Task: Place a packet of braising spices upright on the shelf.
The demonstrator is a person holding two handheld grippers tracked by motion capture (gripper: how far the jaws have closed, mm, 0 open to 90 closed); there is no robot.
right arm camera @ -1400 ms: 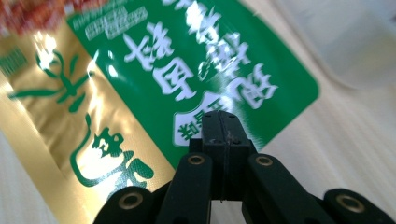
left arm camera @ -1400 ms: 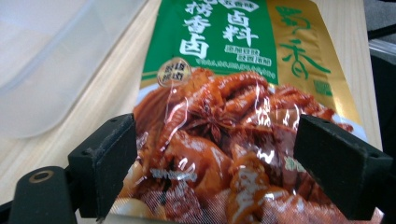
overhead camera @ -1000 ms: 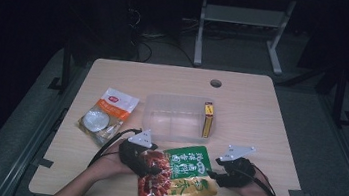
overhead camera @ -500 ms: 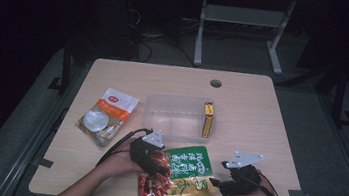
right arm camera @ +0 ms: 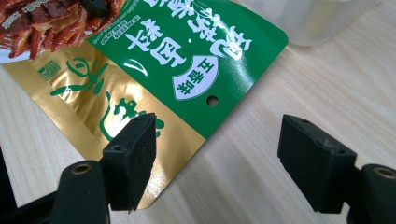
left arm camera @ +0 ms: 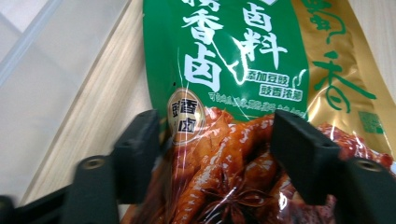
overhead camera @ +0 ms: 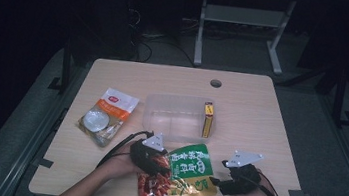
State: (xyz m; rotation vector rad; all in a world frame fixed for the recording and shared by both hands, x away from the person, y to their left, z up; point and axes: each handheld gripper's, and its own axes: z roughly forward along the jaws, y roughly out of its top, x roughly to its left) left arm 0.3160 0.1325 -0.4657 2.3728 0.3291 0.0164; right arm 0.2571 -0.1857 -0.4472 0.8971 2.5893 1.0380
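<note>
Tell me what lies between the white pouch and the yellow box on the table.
In the high view, the clear plastic tub lies between the white pouch and the yellow box, which seems to stand against the tub's right wall.

Green-gold snack pouch [left arm camera: 243,60] carried white characters 香卤, 卤料; gold oval badge [left arm camera: 186,115] read 香卤; white label [right arm camera: 196,78] read 五香味.

Both forearms reach in from the near edge, each hand holding a black two-jaw gripper low and level. The left gripper [overhead camera: 151,156] and the right gripper [overhead camera: 225,183] point toward each other, fingers [right arm camera: 132,158] spread wide apart on both.
</note>
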